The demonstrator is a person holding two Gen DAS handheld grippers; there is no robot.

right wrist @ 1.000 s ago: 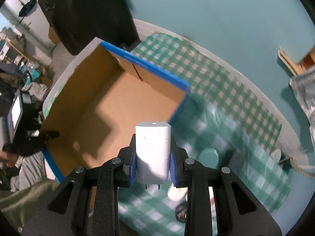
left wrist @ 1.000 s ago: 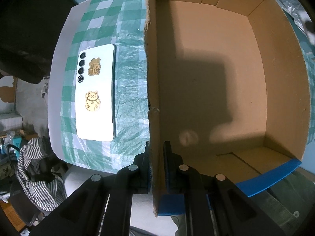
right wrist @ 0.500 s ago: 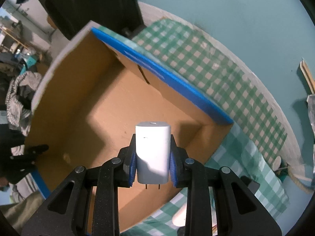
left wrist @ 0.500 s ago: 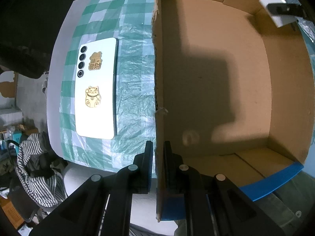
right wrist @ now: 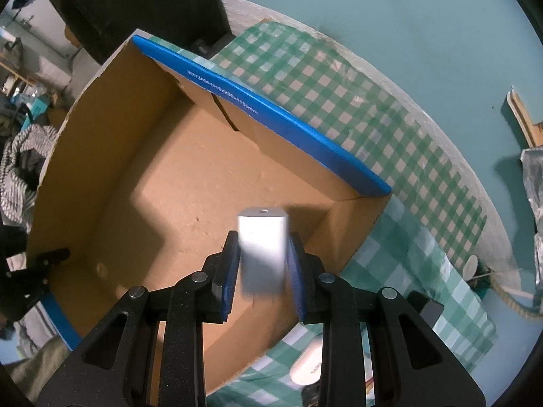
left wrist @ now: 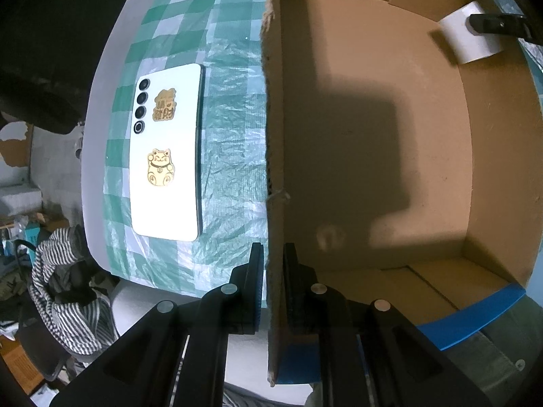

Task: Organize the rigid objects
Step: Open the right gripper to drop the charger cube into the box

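An open cardboard box (left wrist: pixel 373 135) with blue-taped rims stands on a green checked cloth. My left gripper (left wrist: pixel 273 254) is shut on the box's near side wall, one pad on each face. A white phone (left wrist: pixel 166 152) with gold cat stickers lies back up on the cloth, left of the box. My right gripper (right wrist: pixel 263 257) points down over the box (right wrist: pixel 169 186) near its corner. Its jaws are opening, and the white charger block (right wrist: pixel 263 247) between them is blurred and looks loose from the blue pads. In the left wrist view the charger (left wrist: pixel 471 37) shows at the far right corner.
A striped garment (left wrist: pixel 64 291) lies below the table's edge. On the cloth beside the box sit a white oval case (right wrist: pixel 310 363) and a small dark grey block (right wrist: pixel 429 308). Crinkled foil (right wrist: pixel 532 183) shows at the right edge.
The right gripper came down over the box with the charger. Its jaws have parted a little and the charger now looks blurred and smaller. The left gripper kept its hold on the wall.
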